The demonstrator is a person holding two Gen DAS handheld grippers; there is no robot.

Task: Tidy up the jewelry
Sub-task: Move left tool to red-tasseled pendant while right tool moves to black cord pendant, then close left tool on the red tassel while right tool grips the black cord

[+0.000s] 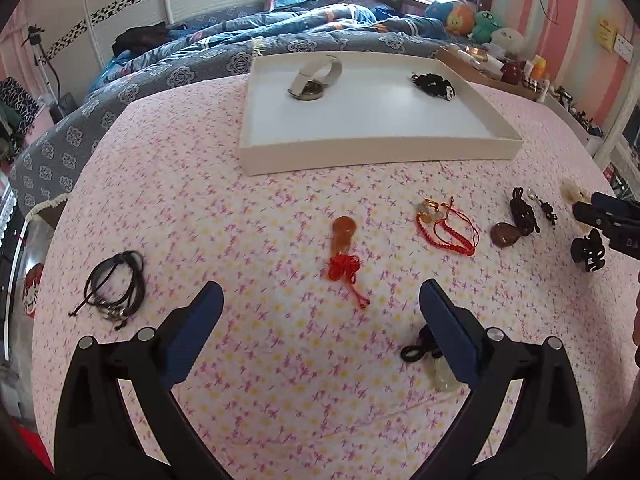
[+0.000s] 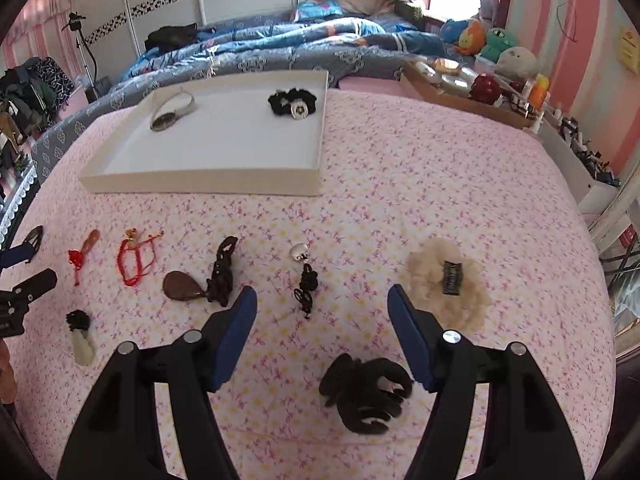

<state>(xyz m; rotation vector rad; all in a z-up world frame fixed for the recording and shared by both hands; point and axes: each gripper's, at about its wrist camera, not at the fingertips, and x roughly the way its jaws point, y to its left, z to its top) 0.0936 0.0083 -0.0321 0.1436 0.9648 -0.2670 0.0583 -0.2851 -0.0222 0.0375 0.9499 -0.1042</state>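
1. Jewelry lies spread on pink floral cloth [image 1: 280, 360], most of it near side; white tray [image 1: 360, 156] sits far, w/ a watch [image 1: 310, 80] at its far left and a black scrunchie [image 1: 434, 85] at far right inside.
2. Left gripper [image 1: 322, 308] released, jaws wide, holding nothing, hovering over cloth.
3. Btwn its fingers, just far of them: orange gourd pendant [image 1: 344, 236] w/ red knot tassel. Black cord bracelets [image 1: 116, 288] to the left; red braided bracelet [image 1: 448, 226] and brown stone pendant [image 1: 506, 234] to the right.
4. Pale jade pendant [image 2: 82, 344] w/ black cord partly hidden behind left gripper's right finger.
5. Right gripper [image 2: 322, 304] also released, empty.
6. Black claw clip [image 2: 366, 394] lies near, btwn its fingers, not touched. Small black knot charm [image 2: 306, 286] just far of them; cream fluffy hair piece [image 2: 448, 280] beside right finger.
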